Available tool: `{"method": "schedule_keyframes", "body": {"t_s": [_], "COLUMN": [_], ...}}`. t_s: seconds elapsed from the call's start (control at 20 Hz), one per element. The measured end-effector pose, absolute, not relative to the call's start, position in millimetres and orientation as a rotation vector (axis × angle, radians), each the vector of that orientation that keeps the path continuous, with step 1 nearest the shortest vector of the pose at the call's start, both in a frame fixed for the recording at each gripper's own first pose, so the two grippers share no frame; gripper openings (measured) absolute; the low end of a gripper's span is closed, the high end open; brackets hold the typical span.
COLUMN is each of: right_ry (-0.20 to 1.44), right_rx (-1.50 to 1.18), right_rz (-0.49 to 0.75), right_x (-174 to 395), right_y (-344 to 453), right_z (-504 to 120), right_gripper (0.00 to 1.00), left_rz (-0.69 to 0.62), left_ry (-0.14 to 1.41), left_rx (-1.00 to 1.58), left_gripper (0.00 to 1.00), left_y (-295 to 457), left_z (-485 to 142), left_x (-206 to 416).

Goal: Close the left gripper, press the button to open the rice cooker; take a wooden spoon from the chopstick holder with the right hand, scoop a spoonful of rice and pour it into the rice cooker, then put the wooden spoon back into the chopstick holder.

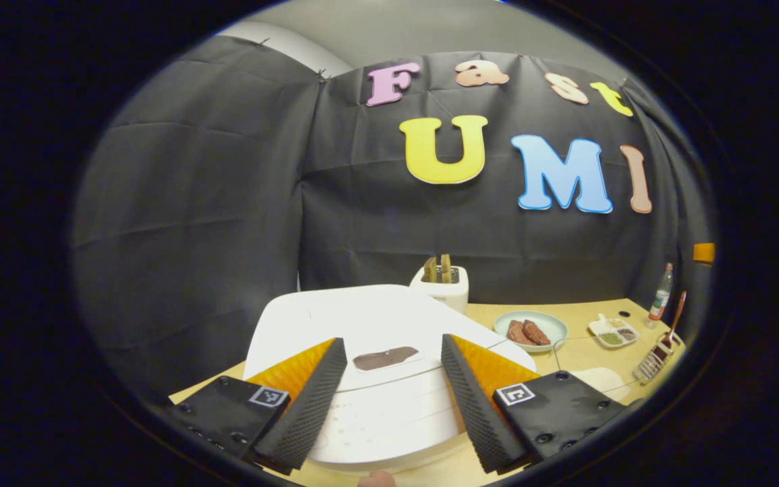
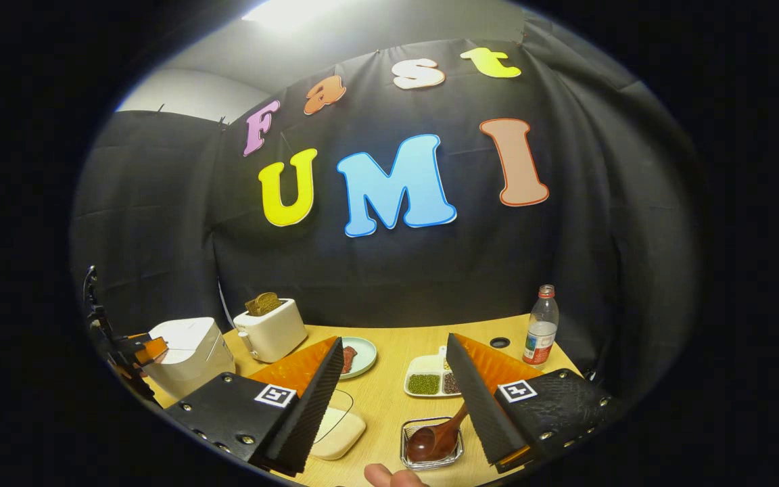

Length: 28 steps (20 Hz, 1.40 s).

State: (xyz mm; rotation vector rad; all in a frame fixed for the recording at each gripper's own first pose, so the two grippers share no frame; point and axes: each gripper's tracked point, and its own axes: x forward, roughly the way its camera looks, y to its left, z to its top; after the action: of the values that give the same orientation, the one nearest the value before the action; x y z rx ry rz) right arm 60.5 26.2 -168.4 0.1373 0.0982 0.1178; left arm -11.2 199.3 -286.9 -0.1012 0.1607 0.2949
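In the left gripper view, the white rice cooker (image 1: 362, 325) sits right below me with its lid down and a dark button panel (image 1: 385, 358) on top. My left gripper (image 1: 393, 345) is open, one finger on each side of that panel. The right gripper view has the cooker (image 2: 190, 352) far to the left, the left gripper (image 2: 139, 352) at it. The wooden spoon (image 2: 430, 439) rests in the wire chopstick holder (image 2: 408, 452), just ahead of my open right gripper (image 2: 395, 345). The spoon's handle runs behind the right finger (image 2: 481, 406).
On the wooden table (image 2: 389, 399) stand a toaster with bread (image 2: 271, 330), a plate of meat (image 2: 361, 357), a divided dish of beans (image 2: 427, 382) and a bottle (image 2: 541, 326). A pale shallow dish (image 2: 342, 427) lies beside the left finger. A thumb (image 2: 389, 477) shows at the bottom.
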Motion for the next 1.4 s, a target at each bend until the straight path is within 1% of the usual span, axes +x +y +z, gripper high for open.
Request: {"method": "schedule_keyframes", "body": {"t_s": [0.05, 0.1, 0.15, 0.2, 0.35, 0.5, 0.55, 0.6, 0.85, 0.9, 1.0, 1.15, 1.4], "right_ry": [0.093, 0.092, 0.095, 0.097, 0.104, 0.109, 0.111, 0.111, 0.093, 0.088, 0.082, 0.082, 0.056], "right_rx": [0.136, 0.139, 0.142, 0.144, 0.143, 0.130, 0.126, 0.124, 0.111, 0.106, 0.117, 0.129, 0.048], "right_rz": [0.114, 0.112, 0.112, 0.111, 0.114, 0.114, 0.113, 0.114, 0.102, 0.098, 0.081, 0.091, 0.074], "right_x": [60.9, 60.5, 60.9, 61.4, 62.4, 63.5, 64.1, 65.0, 76.0, 79.3, 89.1, 102.9, 109.3], "right_y": [24.5, 24.4, 24.7, 24.8, 26.6, 27.7, 27.5, 27.2, 17.0, 13.1, 5.9, 7.1, 14.5], "right_z": [-167.1, -166.4, -166.4, -167.2, -167.4, -167.4, -165.9, -163.7, -147.0, -145.5, -143.6, -129.3, -95.8], "right_gripper": [0.93, 0.93, 0.93, 0.93, 0.93, 0.93, 0.93, 0.93, 0.93, 0.93, 0.93, 0.93, 0.93], "left_rz": [0.288, 0.293, 0.299, 0.303, 0.291, 0.283, 0.275, 0.266, 0.199, 0.192, 0.164, 0.079, 0.007], "left_ry": [0.152, 0.134, 0.104, 0.080, 0.034, -0.002, -0.010, -0.016, -0.051, -0.068, -0.084, -0.079, -0.110], "left_rx": [-0.127, -0.134, -0.124, -0.115, -0.127, -0.088, -0.079, -0.073, -0.042, -0.025, -0.013, -0.021, -0.085], "left_gripper": [0.99, 0.96, 0.96, 0.94, 0.94, 0.98, 0.96, 0.98, 0.98, 0.96, 0.96, 0.97, 0.98], "left_y": [199.7, 203.1, 207.3, 210.3, 212.7, 211.1, 207.5, 203.2, 166.3, 158.4, 135.1, 91.7, 54.2], "left_z": [-281.6, -272.5, -260.3, -247.0, -217.2, -195.2, -189.7, -184.3, -145.8, -136.9, -127.8, -114.2, -81.5], "left_x": [-12.1, -13.5, -15.3, -18.1, -19.5, -18.8, -18.0, -17.5, -2.5, 1.2, 11.7, 30.8, 47.5]}}
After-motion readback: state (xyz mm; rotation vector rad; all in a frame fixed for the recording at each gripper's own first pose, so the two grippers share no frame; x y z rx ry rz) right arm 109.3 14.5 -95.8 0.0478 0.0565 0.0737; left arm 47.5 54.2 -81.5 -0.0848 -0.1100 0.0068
